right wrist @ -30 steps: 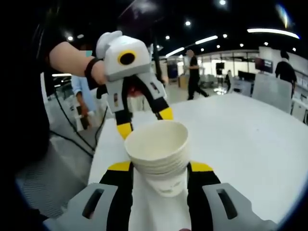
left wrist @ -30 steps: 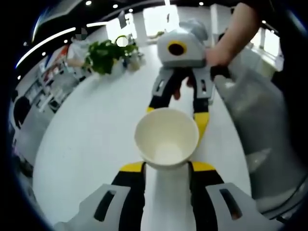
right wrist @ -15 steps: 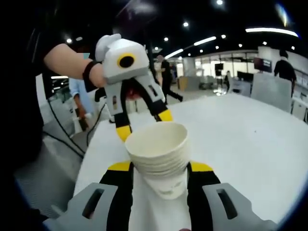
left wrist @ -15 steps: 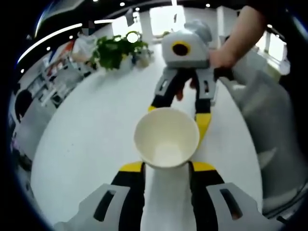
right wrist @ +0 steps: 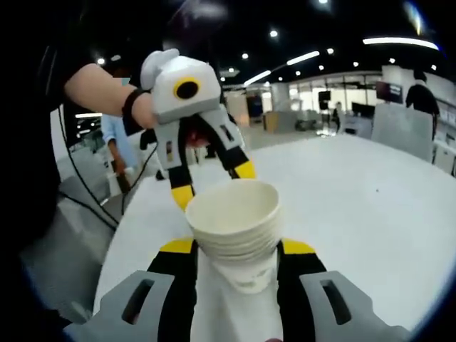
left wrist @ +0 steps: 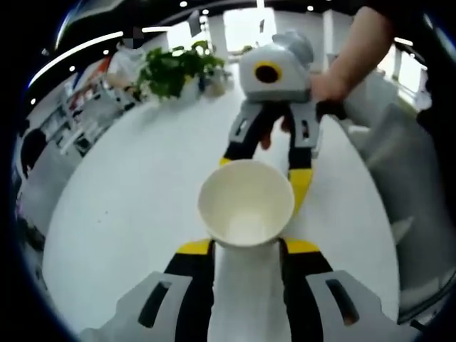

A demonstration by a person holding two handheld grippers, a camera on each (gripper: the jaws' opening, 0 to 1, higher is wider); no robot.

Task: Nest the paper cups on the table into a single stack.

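Note:
In the left gripper view a white paper cup (left wrist: 246, 203) faces me mouth first, held between my left gripper (left wrist: 248, 247) jaws. Right behind its rim the right gripper (left wrist: 262, 174) comes down from above, its yellow tips either side of the cup. In the right gripper view a stack of nested paper cups (right wrist: 235, 228) with several rims sits between my right gripper (right wrist: 235, 247) jaws. The left gripper (right wrist: 214, 182) reaches in from the upper left, its tips spread just behind the stack's rim. I cannot tell whether both views show the same cups.
The white table (left wrist: 121, 214) stretches out bare under the grippers. A potted plant (left wrist: 171, 71) stands at its far end and a grey chair (left wrist: 406, 178) to the right. A person's forearm (left wrist: 353, 50) holds the right gripper. A person (right wrist: 420, 85) stands far off.
Both views have drifted a little against the room. The grippers and the cups keep the same stance to each other. A person in the background has walked out of the right gripper view.

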